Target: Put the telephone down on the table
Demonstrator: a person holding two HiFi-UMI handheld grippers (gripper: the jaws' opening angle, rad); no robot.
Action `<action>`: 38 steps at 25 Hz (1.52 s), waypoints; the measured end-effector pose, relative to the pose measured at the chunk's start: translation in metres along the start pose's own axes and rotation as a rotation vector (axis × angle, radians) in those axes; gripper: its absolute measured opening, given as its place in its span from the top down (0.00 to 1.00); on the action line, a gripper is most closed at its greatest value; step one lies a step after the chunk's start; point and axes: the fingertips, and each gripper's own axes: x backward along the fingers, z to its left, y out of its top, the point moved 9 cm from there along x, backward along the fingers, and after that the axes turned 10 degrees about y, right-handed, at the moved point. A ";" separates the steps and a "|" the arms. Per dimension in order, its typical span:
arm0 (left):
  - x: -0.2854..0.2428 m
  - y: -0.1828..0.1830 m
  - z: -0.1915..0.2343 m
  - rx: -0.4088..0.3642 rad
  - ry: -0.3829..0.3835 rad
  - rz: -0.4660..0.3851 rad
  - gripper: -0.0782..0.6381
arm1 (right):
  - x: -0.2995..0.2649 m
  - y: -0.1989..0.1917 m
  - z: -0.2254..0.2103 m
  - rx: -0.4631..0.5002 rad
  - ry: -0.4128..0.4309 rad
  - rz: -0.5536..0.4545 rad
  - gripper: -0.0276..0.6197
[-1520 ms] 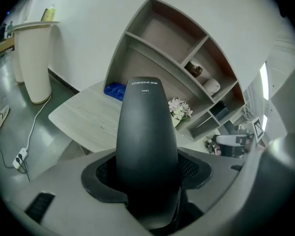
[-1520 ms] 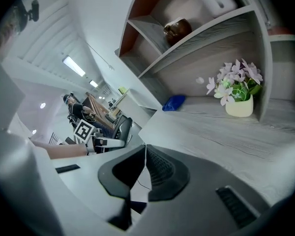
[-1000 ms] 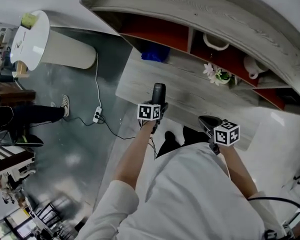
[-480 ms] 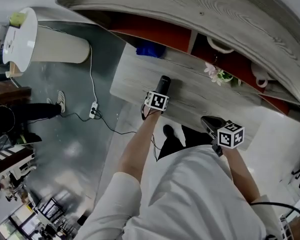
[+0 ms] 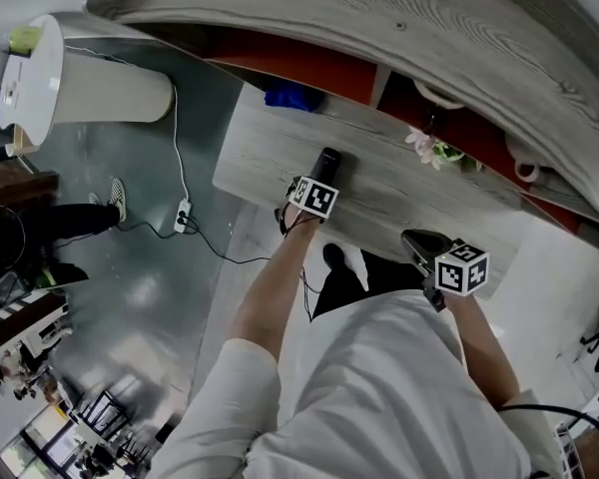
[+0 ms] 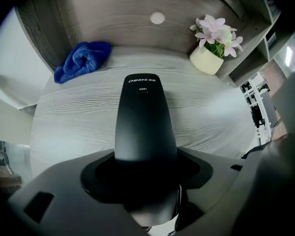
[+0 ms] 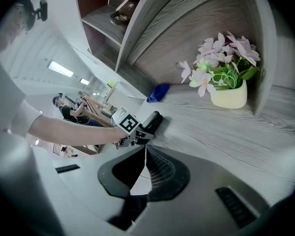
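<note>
Telephone (image 6: 145,117): one, clamped in left claw (image 6: 145,173); right claw (image 7: 143,167) closed, empty.

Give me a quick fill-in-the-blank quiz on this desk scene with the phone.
The black plastic telephone handset is clamped in the ____ hand-held gripper.
The crumpled cloth at the back of the grey wood-grain table is ____.
The jaws of the right hand-held gripper are ____, holding nothing.
Missing words: left; blue; shut.
</note>
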 end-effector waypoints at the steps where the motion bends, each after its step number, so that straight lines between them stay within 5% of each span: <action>1: -0.001 0.000 0.000 -0.007 0.005 0.004 0.48 | 0.000 0.000 -0.001 -0.001 0.001 0.002 0.93; 13: 0.003 -0.003 -0.006 -0.059 0.049 -0.005 0.47 | -0.001 -0.001 -0.001 0.004 0.019 0.008 0.93; 20: 0.027 0.002 -0.005 -0.067 0.114 -0.121 0.47 | -0.002 -0.005 0.000 0.021 0.041 0.023 0.93; 29: 0.110 -0.023 -0.012 0.095 0.209 -0.385 0.47 | -0.008 -0.008 0.013 0.083 0.074 0.035 0.93; 34: 0.159 -0.073 -0.035 0.179 0.218 -0.492 0.77 | -0.011 -0.024 0.033 0.132 0.085 0.049 0.93; 38: 0.186 -0.131 -0.056 0.292 0.175 -0.531 0.87 | -0.007 -0.047 0.054 0.165 0.089 0.031 0.93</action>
